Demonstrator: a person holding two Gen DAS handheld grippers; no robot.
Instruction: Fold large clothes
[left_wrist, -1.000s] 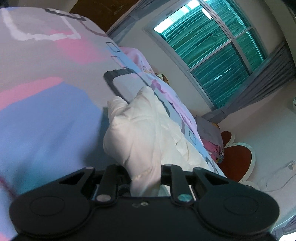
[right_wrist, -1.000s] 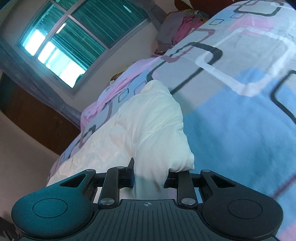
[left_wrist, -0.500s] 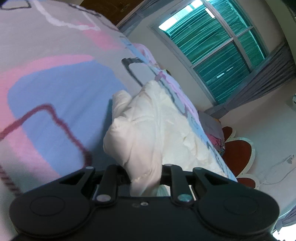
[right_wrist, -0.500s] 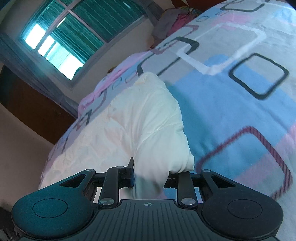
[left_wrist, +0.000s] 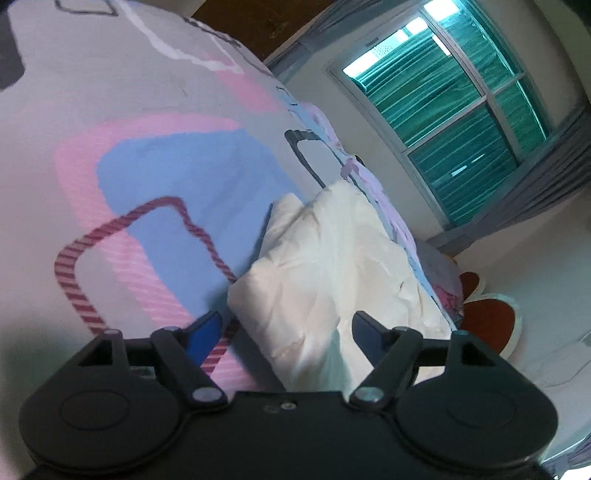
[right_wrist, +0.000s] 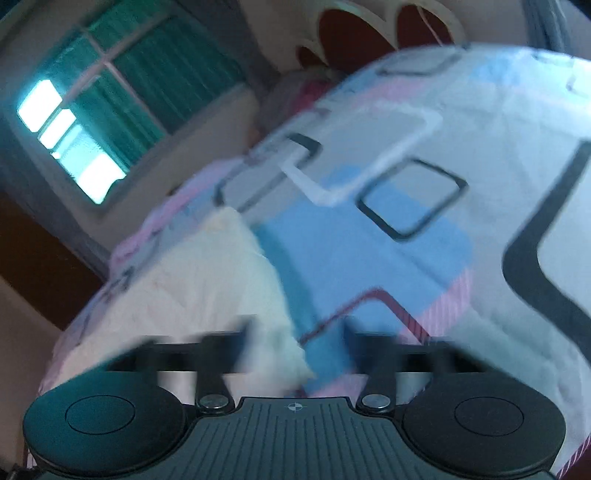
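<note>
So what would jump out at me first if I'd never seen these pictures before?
Probably the cream-white garment, lying crumpled on a bed cover printed with bold blue, pink and black squares. Next, the black left gripper at the bottom, its fingers spread wide on either side of the cloth. Behind, a window glows teal-green at the upper right.

1. Bed (left_wrist: 155, 122): cover printed with pink, blue, grey and dark outlined squares.
2. Window (left_wrist: 461, 107): grey frame, teal slatted blind behind the glass, bright panes at top.
3. Curtain (left_wrist: 546, 177): grey, beside the window.
4. Headboard (left_wrist: 487, 317): red-brown panels, pale scalloped edge.
5. Walls (left_wrist: 546, 266): cream.
</note>
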